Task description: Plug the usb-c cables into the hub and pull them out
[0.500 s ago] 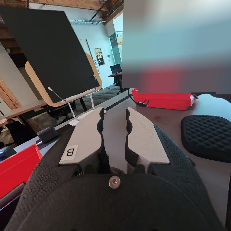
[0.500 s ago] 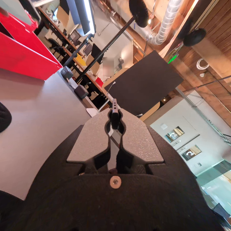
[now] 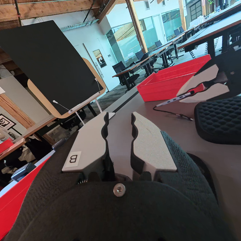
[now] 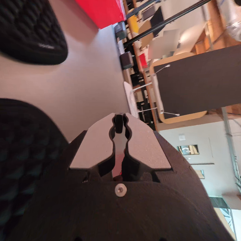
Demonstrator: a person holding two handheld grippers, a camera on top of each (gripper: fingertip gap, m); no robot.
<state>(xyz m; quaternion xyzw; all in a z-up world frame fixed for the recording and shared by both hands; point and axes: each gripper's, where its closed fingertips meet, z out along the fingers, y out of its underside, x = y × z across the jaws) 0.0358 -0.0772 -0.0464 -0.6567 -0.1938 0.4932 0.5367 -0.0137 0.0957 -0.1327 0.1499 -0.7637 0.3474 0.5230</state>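
Held the hub tight in the right gripper, long side slanting down toward the table. Kept the left gripper wide open, empty, nearest the cable lying under the hub.

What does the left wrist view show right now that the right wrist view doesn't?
Only the left wrist view: the open, empty left gripper, the hub side-on with its ports, sticking out of the right gripper, and its cable trailing across the table.

Only the right wrist view: the hub end-on between the shut fingers.

Both: red bin, black pad, black board.
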